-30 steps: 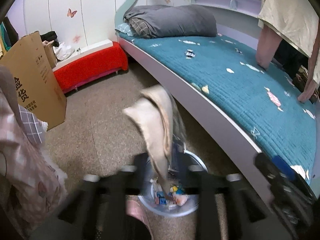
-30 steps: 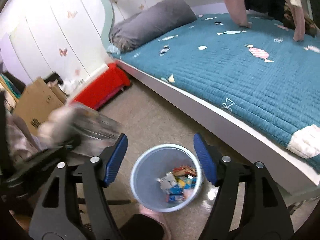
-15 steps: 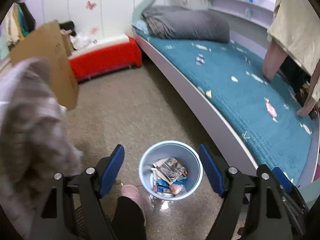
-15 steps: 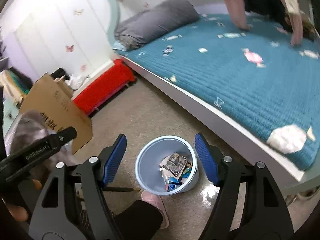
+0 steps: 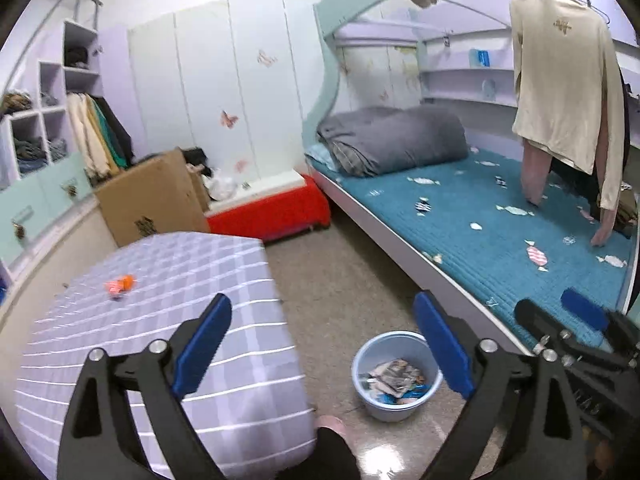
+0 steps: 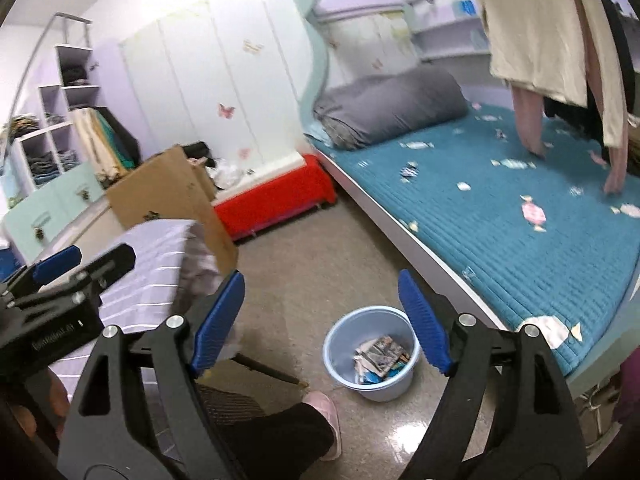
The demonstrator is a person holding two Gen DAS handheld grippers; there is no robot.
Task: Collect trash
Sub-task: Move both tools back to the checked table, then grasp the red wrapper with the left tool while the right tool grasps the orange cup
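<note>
A: What sits between the fingers of the left gripper (image 5: 322,338)?

B: Nothing is pinched. Its jaws are opening, the blue pads spread wide, and the pale blue bin (image 5: 397,374) shows on the floor just inside the right-hand finger. Crumpled wrappers and printed paper (image 5: 394,376) lie heaped in its bottom — white, blue, a little pink.

A: And to the left of those fingers?

B: A table under a lilac checked cloth (image 5: 160,332) runs behind the left finger. One small orange wrapper (image 5: 119,285) lies on it, well beyond the fingertip and apart from everything else.

A: Anything crowding the bin?

B: A pink slipper (image 5: 331,426) and a dark trouser leg stand just beside it, below the gap between the fingers. Beyond the fingertips leans a cardboard box (image 5: 154,196), with a red-covered low bench (image 5: 272,212) next to it.

A: Right of the fingers?

B: The teal bed (image 5: 500,240), its white edge running past the right finger. Sweet wrappers (image 5: 536,255) are scattered over the quilt — striped pink, white, dark — all lying flat and apart. A grey rolled duvet (image 5: 394,138) rests at the head, and a cream garment (image 5: 568,88) hangs over the far end.

A: The right gripper (image 6: 322,318)?

B: Also empty, jaws opening. The bin appears between its fingers, and a white wrapper (image 6: 550,330) lies on the bed edge just outside the right finger.
</note>
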